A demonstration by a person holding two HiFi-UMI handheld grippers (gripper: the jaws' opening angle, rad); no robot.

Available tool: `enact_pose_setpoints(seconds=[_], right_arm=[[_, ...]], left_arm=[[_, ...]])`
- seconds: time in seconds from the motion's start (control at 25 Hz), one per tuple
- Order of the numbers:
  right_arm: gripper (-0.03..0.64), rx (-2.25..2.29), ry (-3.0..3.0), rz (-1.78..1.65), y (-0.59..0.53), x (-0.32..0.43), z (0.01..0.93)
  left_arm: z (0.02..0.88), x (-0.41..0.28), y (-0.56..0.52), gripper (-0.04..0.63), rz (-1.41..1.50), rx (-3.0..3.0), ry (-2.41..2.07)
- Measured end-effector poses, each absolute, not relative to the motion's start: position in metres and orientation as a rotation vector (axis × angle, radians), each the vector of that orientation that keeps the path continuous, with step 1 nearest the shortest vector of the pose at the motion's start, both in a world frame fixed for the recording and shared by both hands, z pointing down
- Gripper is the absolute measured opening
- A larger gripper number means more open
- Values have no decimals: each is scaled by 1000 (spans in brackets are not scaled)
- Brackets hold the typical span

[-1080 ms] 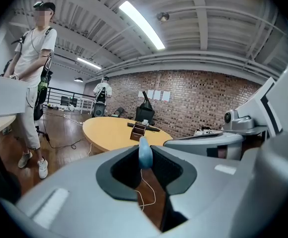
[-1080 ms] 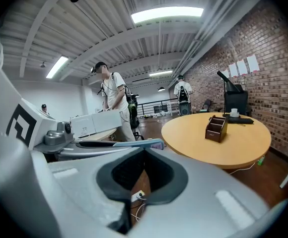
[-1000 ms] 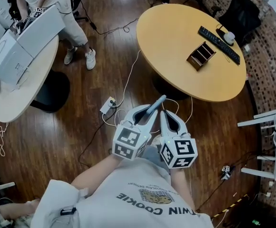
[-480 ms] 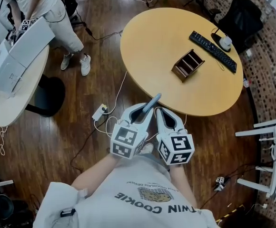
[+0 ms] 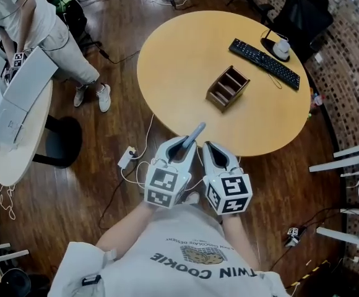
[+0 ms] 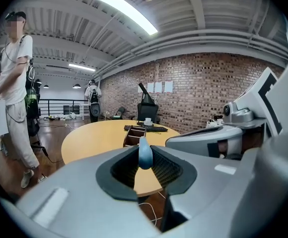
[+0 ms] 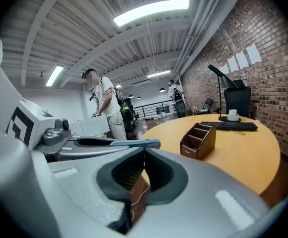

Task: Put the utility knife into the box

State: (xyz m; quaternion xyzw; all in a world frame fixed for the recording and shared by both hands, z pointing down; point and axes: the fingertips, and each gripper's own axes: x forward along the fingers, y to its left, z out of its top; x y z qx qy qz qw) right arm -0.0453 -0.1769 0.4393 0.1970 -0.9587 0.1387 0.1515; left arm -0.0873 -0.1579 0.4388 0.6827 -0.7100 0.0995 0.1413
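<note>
The brown wooden box [image 5: 227,88] with open compartments stands on the round wooden table [image 5: 179,48], near its middle. My left gripper [image 5: 185,146] is shut on the blue-grey utility knife [image 5: 195,133], which sticks out past the jaws toward the table's near edge. In the left gripper view the knife [image 6: 145,153] stands upright between the pads, with the box [image 6: 133,136] beyond it. My right gripper [image 5: 213,151] is close beside the left one, shut with nothing in it. The right gripper view has its jaws [image 7: 144,155] meeting in a thin line and the box [image 7: 198,141] ahead on the right.
A black keyboard [image 5: 263,62] and a white mouse [image 5: 281,49] lie at the table's far right. A black chair [image 5: 303,11] stands behind. A person [image 5: 40,23] stands at a second table [image 5: 12,147] on the left. Cables and a power strip [image 5: 127,157] lie on the floor.
Both grippers have moved together toward the round table, which now sits closer and lower in the head view. The knife stays in the left gripper's jaws.
</note>
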Motion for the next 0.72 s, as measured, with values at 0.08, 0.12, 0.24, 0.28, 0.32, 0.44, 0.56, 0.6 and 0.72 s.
enact_pose_setpoints(seconds=[0.08, 0.12, 0.24, 0.28, 0.32, 0.44, 0.56, 0.6, 0.72], right_arm=[[2, 585, -2742, 406, -186, -46, 442], [2, 597, -2734, 413, -190, -47, 444], [2, 645, -2713, 410, -202, -51, 448], [2, 668, -2706, 401, -207, -53, 449], [2, 693, -2698, 396, -214, -54, 450], [2, 764, -2670, 413, -232, -61, 455], [2, 819, -2650, 418, -247, -74, 456], [2, 838, -2643, 419, -251, -77, 457], [2, 895, -2620, 424, -265, -82, 458]], left_arm=[[442, -88, -168, 75, 300, 1982, -2032], [444, -89, -173, 75, 306, 1990, -2019], [450, -93, -189, 75, 328, 2034, -1972], [453, -96, -195, 75, 339, 2052, -1955], [456, -99, -202, 75, 349, 2068, -1937], [463, -110, -221, 75, 388, 2109, -1884], [468, -122, -241, 75, 451, 2167, -1833], [469, -125, -247, 76, 476, 2189, -1817], [473, -131, -267, 75, 575, 2244, -1760]])
